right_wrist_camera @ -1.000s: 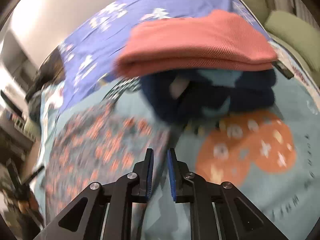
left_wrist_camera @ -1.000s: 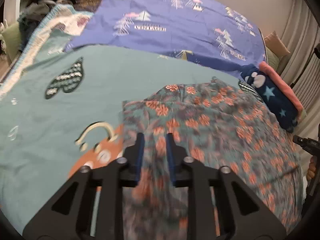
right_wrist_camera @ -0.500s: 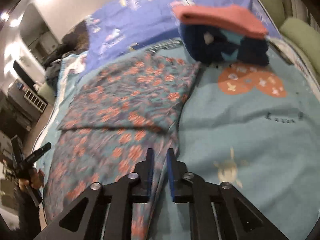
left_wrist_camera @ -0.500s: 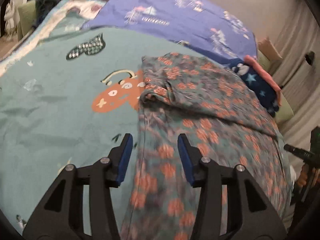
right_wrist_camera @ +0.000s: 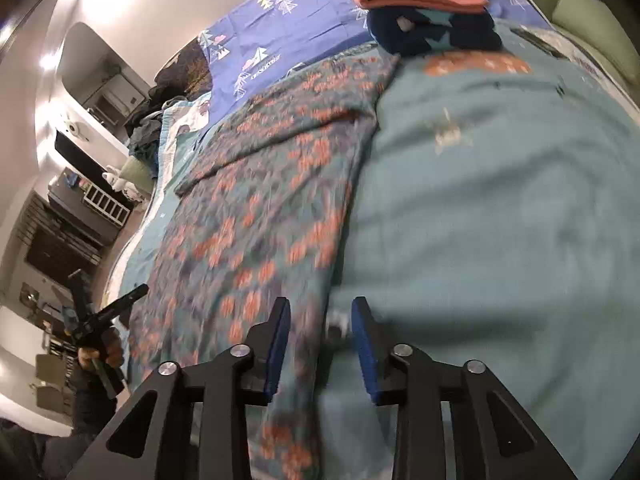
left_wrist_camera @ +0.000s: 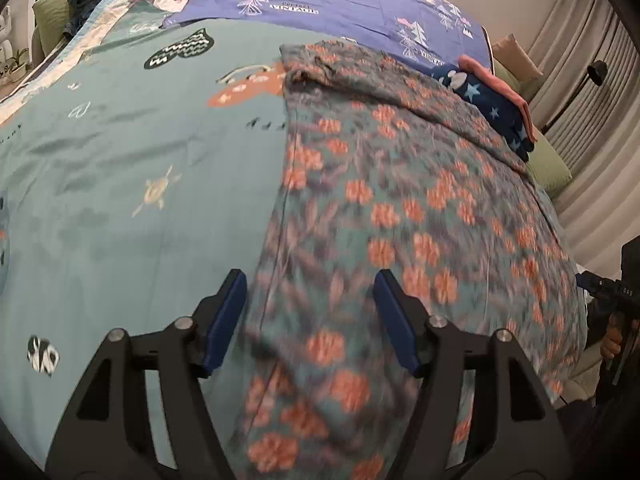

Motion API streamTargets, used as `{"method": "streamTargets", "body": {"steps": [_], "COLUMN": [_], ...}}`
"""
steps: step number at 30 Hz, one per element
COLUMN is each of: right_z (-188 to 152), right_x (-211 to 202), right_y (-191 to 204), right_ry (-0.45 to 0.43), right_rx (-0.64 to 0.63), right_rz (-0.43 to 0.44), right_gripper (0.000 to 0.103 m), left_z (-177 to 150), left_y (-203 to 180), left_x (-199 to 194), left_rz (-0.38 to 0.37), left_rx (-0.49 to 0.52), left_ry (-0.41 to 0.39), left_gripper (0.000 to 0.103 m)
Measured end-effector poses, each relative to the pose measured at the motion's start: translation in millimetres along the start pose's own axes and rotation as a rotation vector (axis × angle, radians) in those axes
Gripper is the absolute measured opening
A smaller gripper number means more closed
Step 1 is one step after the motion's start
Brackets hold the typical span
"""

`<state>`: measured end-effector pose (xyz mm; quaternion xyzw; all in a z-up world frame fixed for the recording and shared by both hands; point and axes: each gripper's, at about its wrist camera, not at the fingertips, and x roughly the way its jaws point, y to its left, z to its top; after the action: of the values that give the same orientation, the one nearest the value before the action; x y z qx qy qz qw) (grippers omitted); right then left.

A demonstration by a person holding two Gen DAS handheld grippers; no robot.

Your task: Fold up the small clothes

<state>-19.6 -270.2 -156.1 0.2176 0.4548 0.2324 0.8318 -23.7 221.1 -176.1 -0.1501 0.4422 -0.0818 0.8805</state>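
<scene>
Teal bedspread (left_wrist_camera: 120,184) fills both frames, floral garment (left_wrist_camera: 380,220) blurred across it; left gripper (left_wrist_camera: 310,320) and right gripper (right_wrist_camera: 320,344) spread, jaws just opening, nothing pinched.

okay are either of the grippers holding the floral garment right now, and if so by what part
Nothing is held. The left gripper and right gripper have just been opening; the floral garment lies loose between their jaws.

a home bedroom: bed (left_wrist_camera: 100,168), pillows (right_wrist_camera: 592,20), curtains (left_wrist_camera: 592,92)
</scene>
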Motion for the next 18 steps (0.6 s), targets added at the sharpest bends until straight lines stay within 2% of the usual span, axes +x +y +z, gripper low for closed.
{"method": "streamTargets", "body": {"steps": [3, 7, 10, 11, 12, 13, 14, 16, 18], "right_z": [-22.4, -42.1, -46.8, -45.5, -44.4, -43.7, -44.5, -42.5, -42.5], "right_x": [-3.1, 4.2, 10.7, 12.9, 15.0, 15.6, 14.1, -0.2, -17.9], "right_y": [2.1, 2.2, 10.4, 15.0, 18.9, 19.9, 18.6, 10.9, 2.1], "right_ry": [0.026, 0.062, 0.079, 0.089, 0.096, 0.092, 0.083, 0.032, -0.006], "right_rx": [-0.006, -0.001, -0.010, -0.022, -0.029, -0.016, 0.008, 0.065, 0.091], "right_rz": [0.009, 0.030, 0.091, 0.130, 0.144, 0.120, 0.104, 0.115, 0.134], "right_gripper": [0.043, 0.046, 0.046, 0.031, 0.003, 0.004, 0.003, 0.003, 0.003], "left_z": [-12.5, -24.1, -27.6, -28.2, -29.2, -29.2, -29.7, -29.9, -30.8], "left_y": [7.1, 16.1, 16.6, 16.2, 16.4, 16.0, 15.4, 13.6, 8.0], "left_x": [-6.0, -9.7, -10.1, -11.6, -14.3, -16.3, -21.6, -36.1, -57.5], "left_rz": [-0.019, -0.049, -0.053, -0.054, -0.068, -0.081, -0.110, -0.112, -0.100], "left_rx": [-0.031, -0.070, -0.078, -0.084, -0.089, -0.091, -0.095, -0.092, -0.048], "left_ry": [0.003, -0.001, -0.005, -0.010, -0.016, -0.022, -0.032, -0.086, -0.161], "left_gripper": [0.074, 0.074, 0.071, 0.060, 0.044, 0.032, 0.007, 0.008, 0.008]}}
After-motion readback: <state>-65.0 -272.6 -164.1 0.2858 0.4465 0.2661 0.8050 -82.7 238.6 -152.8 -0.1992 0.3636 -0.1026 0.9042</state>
